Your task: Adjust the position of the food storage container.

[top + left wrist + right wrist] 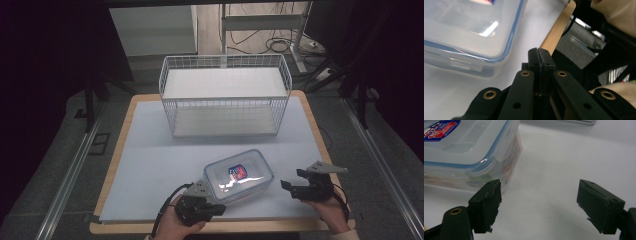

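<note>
The lidded plastic container (238, 175) lay on the table (150, 165) between the clenched, empty left hand-held gripper (219, 209) and the wide-spread right hand-held gripper (291, 179).

White wire basket (225, 95) standing upright at the far middle of the worktop (150, 165), which carries a pale sheet inside a wooden edge. Clear lidded food container (239, 175) with blue seal and red-and-blue label, lying near the front edge. Cables (270, 42) on the floor beyond.

The print on the container's (238, 175) lid label (238, 173) cannot be read, and its contents are blurred behind the cloudy walls.
</note>
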### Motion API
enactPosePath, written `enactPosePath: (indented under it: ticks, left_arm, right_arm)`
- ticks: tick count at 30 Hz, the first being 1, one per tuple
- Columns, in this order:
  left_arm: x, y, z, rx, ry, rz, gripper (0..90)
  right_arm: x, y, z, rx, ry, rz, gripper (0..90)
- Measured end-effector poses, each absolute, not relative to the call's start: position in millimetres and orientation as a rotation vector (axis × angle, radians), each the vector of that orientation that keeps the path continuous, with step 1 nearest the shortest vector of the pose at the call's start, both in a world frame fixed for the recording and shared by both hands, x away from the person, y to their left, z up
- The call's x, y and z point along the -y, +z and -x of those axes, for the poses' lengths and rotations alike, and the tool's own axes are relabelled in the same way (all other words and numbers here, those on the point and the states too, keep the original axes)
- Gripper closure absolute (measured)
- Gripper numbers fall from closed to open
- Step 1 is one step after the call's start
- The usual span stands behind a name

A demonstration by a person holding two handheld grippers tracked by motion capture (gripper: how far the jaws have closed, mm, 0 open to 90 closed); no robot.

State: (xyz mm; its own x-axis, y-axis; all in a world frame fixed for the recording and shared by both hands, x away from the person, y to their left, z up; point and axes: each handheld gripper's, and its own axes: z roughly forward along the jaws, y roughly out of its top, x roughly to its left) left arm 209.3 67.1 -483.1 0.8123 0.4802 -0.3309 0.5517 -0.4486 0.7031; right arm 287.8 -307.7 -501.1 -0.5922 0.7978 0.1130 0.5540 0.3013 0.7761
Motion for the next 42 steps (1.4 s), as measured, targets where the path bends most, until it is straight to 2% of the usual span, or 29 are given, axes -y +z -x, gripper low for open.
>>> enactPosePath:
  ticks: [17, 42]
  left_arm:
    - [-54, -514, -217, -0.797, -0.113, -2.219, 90.0]
    - [-80, -519, -241, -0.92, -0.115, -2.129, 90.0]
  right_arm:
    - [308, -501, -288, -2.277, 1.173, -1.228, 19.9]
    - [310, -502, -289, -2.274, 1.171, -1.226, 19.9]
